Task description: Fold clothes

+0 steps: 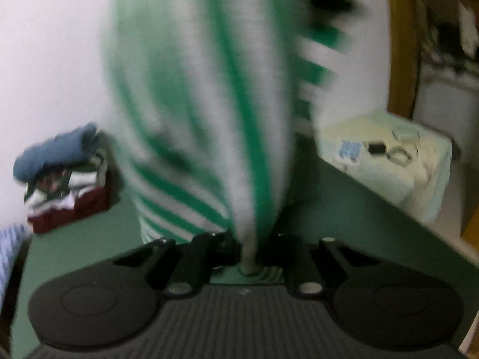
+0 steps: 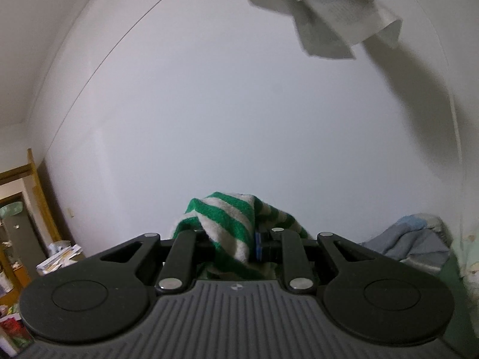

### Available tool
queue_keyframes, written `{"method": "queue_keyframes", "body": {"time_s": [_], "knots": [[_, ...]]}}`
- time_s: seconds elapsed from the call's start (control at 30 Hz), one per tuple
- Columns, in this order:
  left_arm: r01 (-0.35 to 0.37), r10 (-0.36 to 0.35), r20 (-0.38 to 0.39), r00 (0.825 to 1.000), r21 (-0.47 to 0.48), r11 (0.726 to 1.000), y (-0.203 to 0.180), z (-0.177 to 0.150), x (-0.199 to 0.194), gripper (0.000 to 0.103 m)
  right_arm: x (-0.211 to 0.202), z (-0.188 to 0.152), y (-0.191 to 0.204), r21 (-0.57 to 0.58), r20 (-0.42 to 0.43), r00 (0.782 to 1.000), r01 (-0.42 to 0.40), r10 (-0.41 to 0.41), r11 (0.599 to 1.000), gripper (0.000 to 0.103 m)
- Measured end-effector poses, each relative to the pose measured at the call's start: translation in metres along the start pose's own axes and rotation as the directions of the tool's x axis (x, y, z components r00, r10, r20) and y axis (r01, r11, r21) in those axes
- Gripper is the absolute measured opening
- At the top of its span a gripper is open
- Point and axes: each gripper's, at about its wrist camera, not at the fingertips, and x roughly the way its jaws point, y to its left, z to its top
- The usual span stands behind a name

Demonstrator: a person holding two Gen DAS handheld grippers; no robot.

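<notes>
The left gripper [image 1: 250, 249] is clamped on a green-and-white striped knit garment [image 1: 203, 95], which fills the centre of the blurred left wrist view above a green surface [image 1: 344, 209]. A stack of folded clothes [image 1: 64, 176] sits at centre left. The right gripper [image 2: 230, 243] pinches the same striped cloth at lower centre before a white wall [image 2: 209, 104].

Dim, flat indoor light. The left wrist view is heavily motion-blurred: the striped garment [image 1: 197, 104] smears into streaks. The right wrist view is sharper; a hanging white cloth [image 2: 326, 9] casts a soft shadow on the wall [image 2: 209, 104]. Fisheye curvature bends the edges.
</notes>
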Motion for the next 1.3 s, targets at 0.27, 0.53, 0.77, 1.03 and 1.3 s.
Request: {"method": "queue_keyframes", "body": {"time_s": [0.27,0.53,0.77,1.03,1.3], "knots": [[-0.261,0.283,0.166,0.945,-0.139,0.955,0.094,0.048,-0.074,0.009,-0.022,0.004,-0.017,-0.025,0.055,0.996,0.075,-0.074,0.997,0.02],[-0.398,0.432,0.259,0.864,-0.176,0.9,0.141,0.084,-0.145,0.009,-0.006,0.011,-0.003,-0.073,0.021,1.0,0.0,0.002,0.997,0.021],[-0.48,0.496,0.083,0.865,-0.154,0.864,0.165,0.056,-0.124,0.012,0.063,-0.031,-0.011,-0.131,-0.255,0.963,0.058,-0.09,0.99,0.024],[-0.547,0.51,-0.252,0.823,-0.109,0.83,0.2,-0.028,-0.045,0.02,0.097,-0.099,-0.048,-0.201,-0.33,0.883,0.279,-0.333,0.939,0.053],[-0.542,0.481,-0.35,0.804,-0.096,0.835,0.211,-0.075,-0.021,0.032,0.085,-0.155,-0.076,-0.151,-0.491,0.805,0.298,-0.333,0.942,0.077]]}}
